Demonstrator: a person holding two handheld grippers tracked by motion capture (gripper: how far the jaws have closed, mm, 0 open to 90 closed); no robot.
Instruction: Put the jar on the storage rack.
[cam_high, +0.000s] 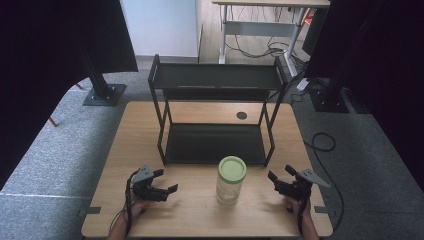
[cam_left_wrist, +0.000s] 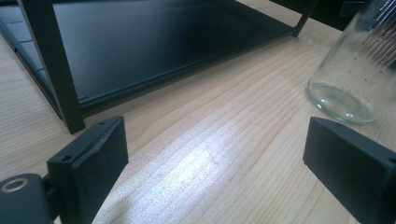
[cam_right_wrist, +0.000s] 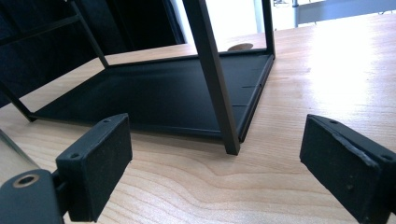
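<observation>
1. Grey carpet surrounds a pale wooden worktop (cam_high: 115, 165), with dark curtains at both sides and another desk far behind.
2. Nearest the person, the left gripper (cam_high: 162, 181) rests low over the worktop's front left area, its jaws spread wide with nothing between them; in the left gripper view (cam_left_wrist: 215, 163) they frame bare wood grain.
3. The right gripper (cam_high: 279, 176) sits at the front right, its jaws likewise spread and empty; the right gripper view (cam_right_wrist: 215, 163) looks across the wood toward the rack's corner post.
4. Between the two grippers, apart from both, stands a clear glass jar (cam_high: 230, 181) with a pale green round lid. It is upright on the worktop, its long axis vertical, lid facing up. The left gripper view shows its transparent base (cam_left_wrist: 355, 79) resting on the wood, ahead of the jaws and to the right.
5. Just behind the jar is a black two-tier metal rack (cam_high: 215, 142). Its lower tray lies on the worktop, and its upper shelf is carried on thin posts.
6. A small dark round hole (cam_high: 241, 115) marks the worktop behind the rack.
</observation>
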